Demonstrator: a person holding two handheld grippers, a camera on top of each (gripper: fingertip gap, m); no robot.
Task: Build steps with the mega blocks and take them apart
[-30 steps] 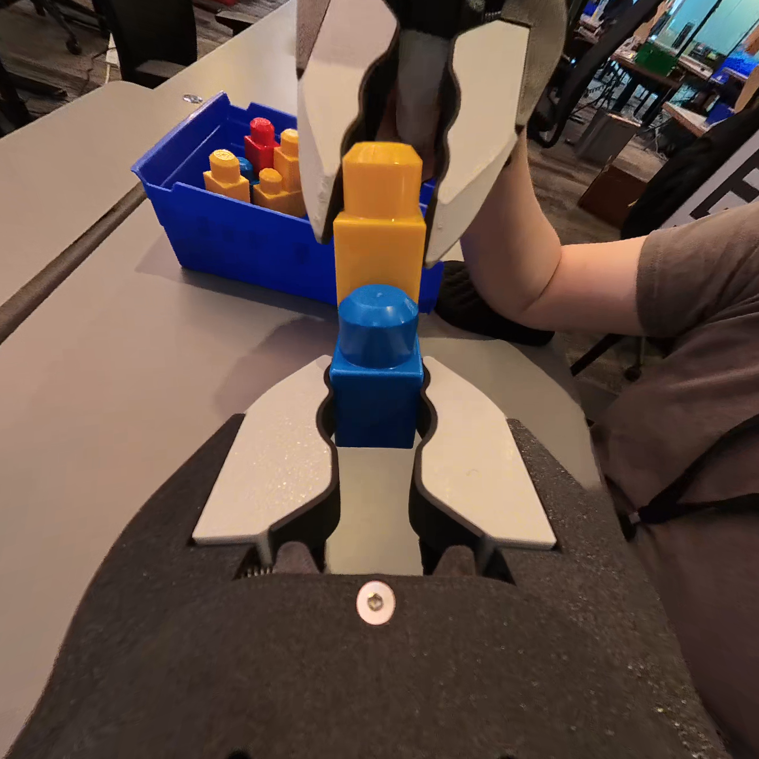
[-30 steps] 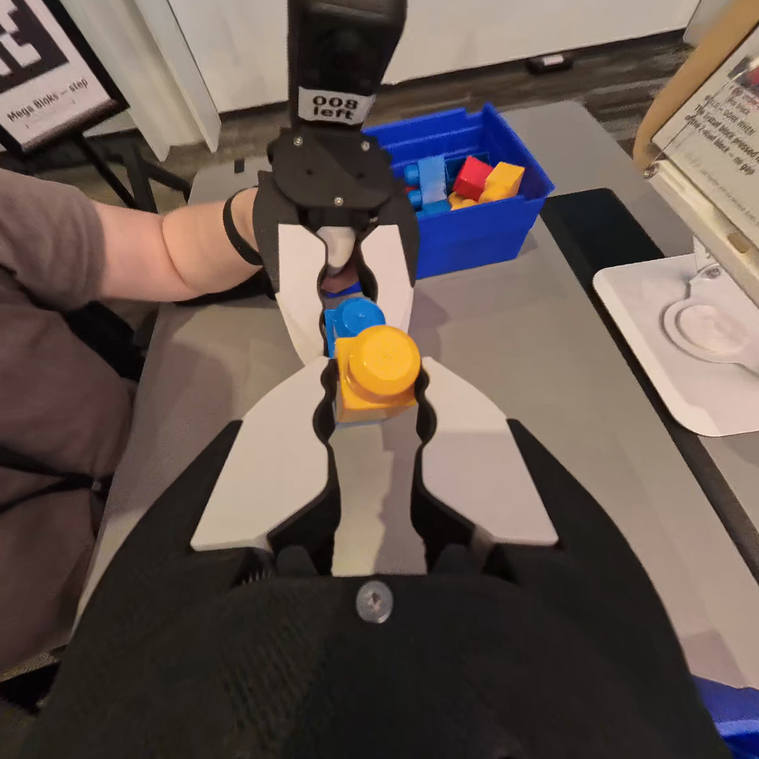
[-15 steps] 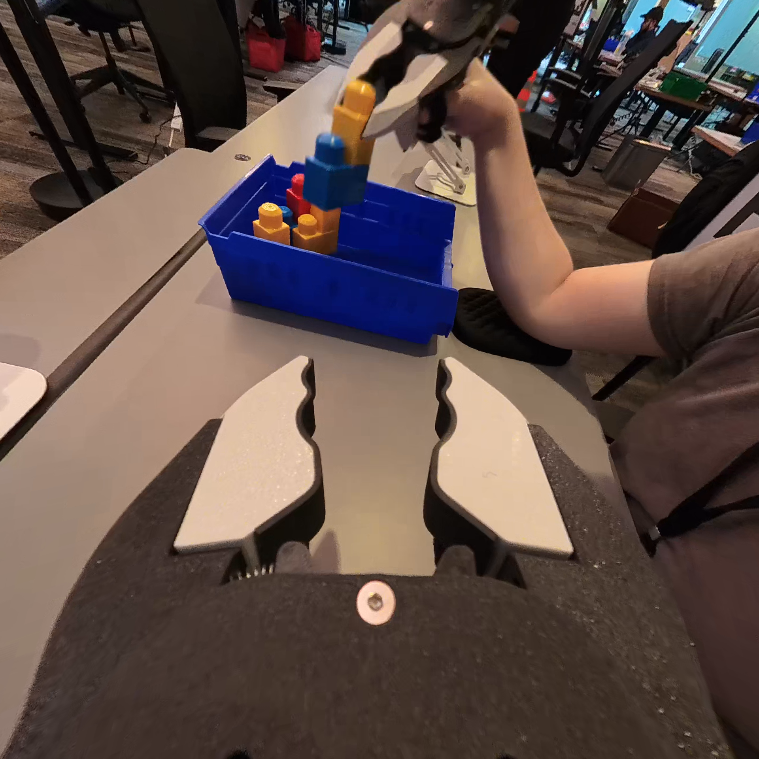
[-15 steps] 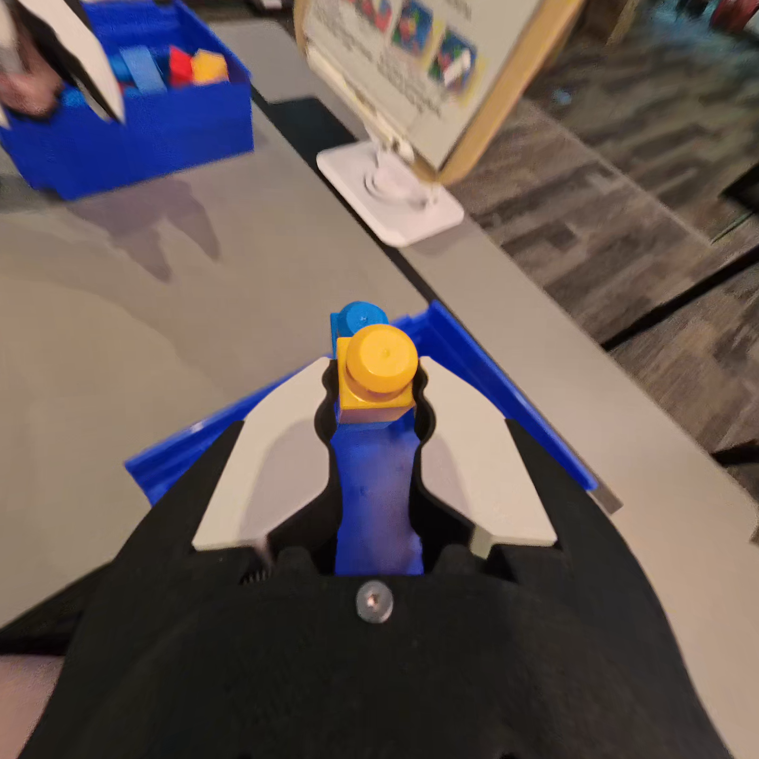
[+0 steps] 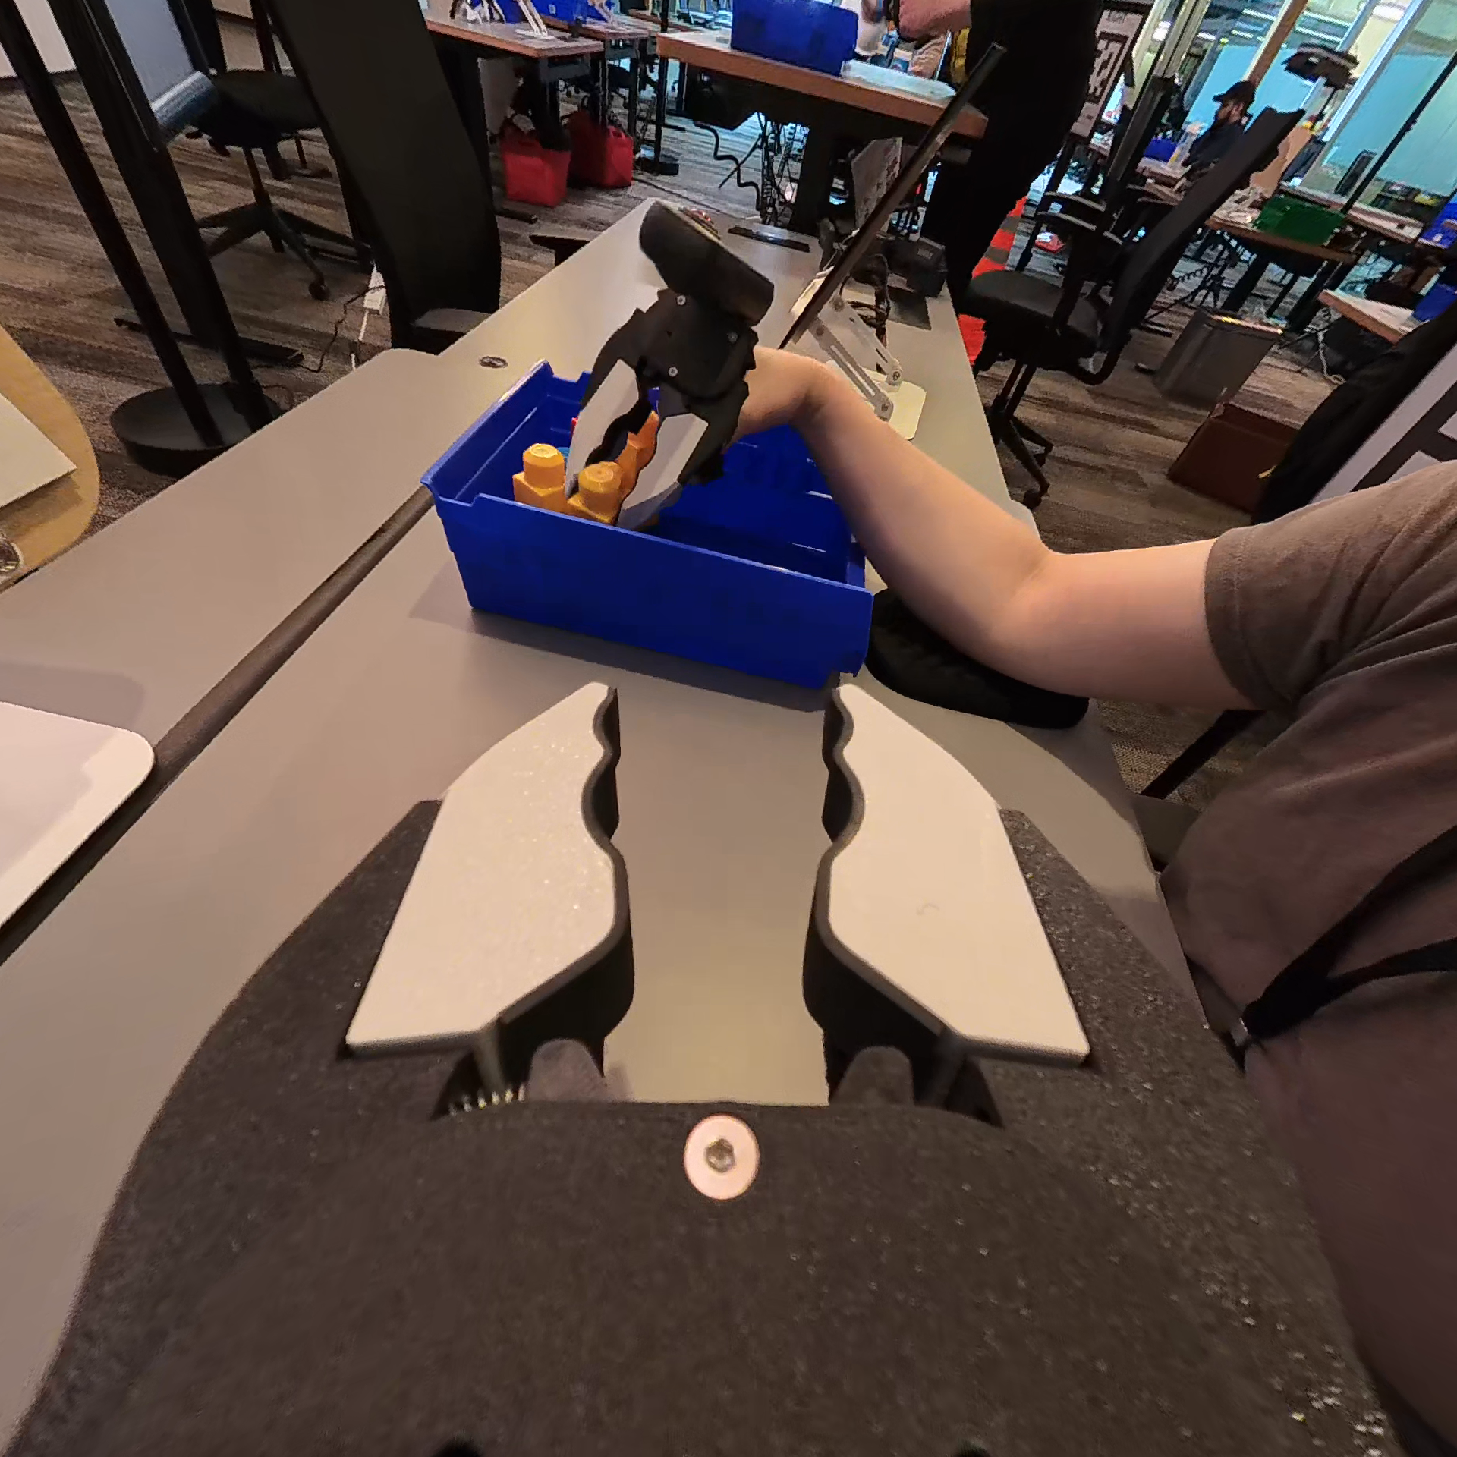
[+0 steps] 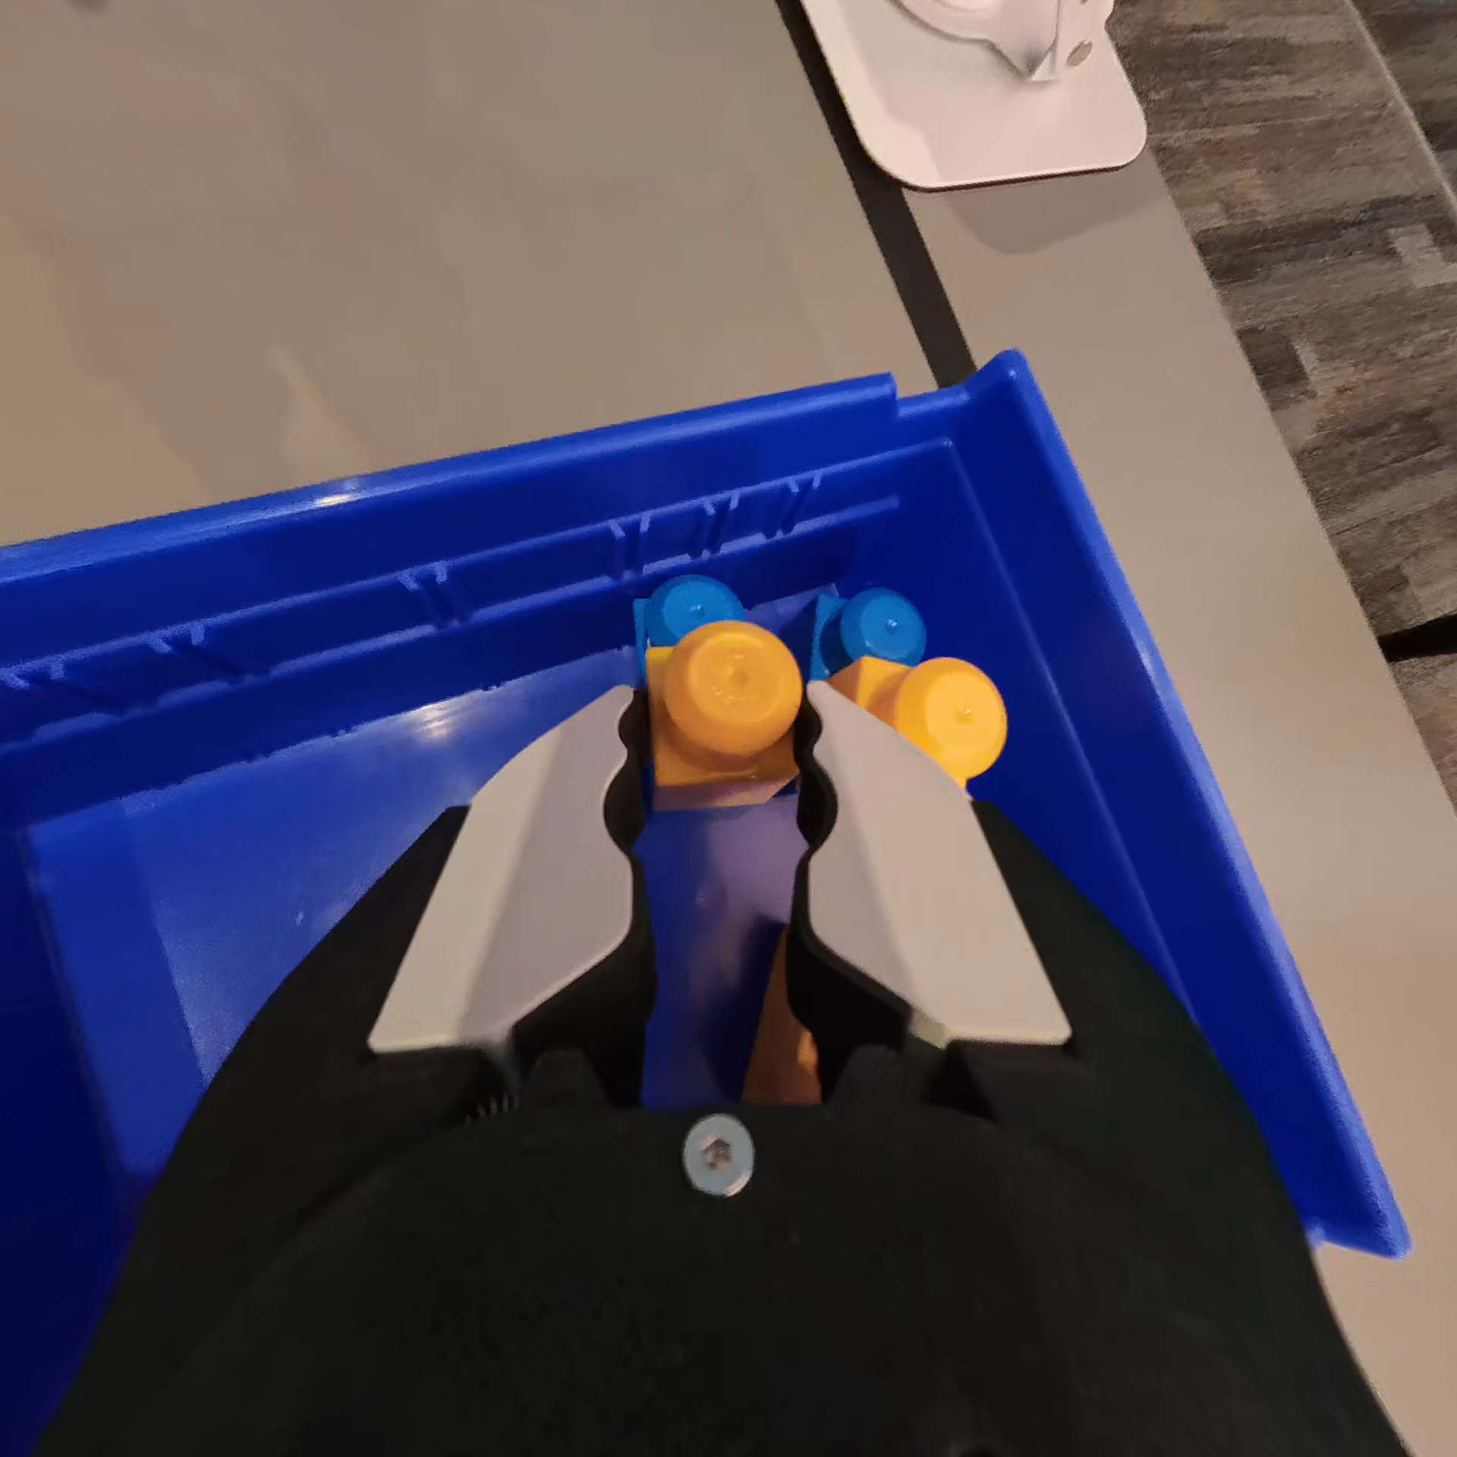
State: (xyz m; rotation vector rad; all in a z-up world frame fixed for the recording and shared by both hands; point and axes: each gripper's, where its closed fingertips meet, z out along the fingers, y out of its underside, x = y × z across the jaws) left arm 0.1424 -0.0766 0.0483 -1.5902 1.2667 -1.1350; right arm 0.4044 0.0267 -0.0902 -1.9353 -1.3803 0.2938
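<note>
The left gripper [image 5: 719,796] has let go — its jaws stand apart, empty, over the grey surface [image 5: 299,709]. The right gripper [image 6: 717,757] stays clamped on the orange block [image 6: 721,713], a blue block [image 6: 686,611] stuck at its 12 o'clock, now lowered inside the blue bin [image 6: 1143,709] — likely putting it away.

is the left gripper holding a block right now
No, the left gripper is open with only bare grey table between its fingers.

A grey table [image 5: 236,709] carries a white stand base [image 6: 985,102]; black office chairs [image 5: 1048,307] stand beyond.
</note>
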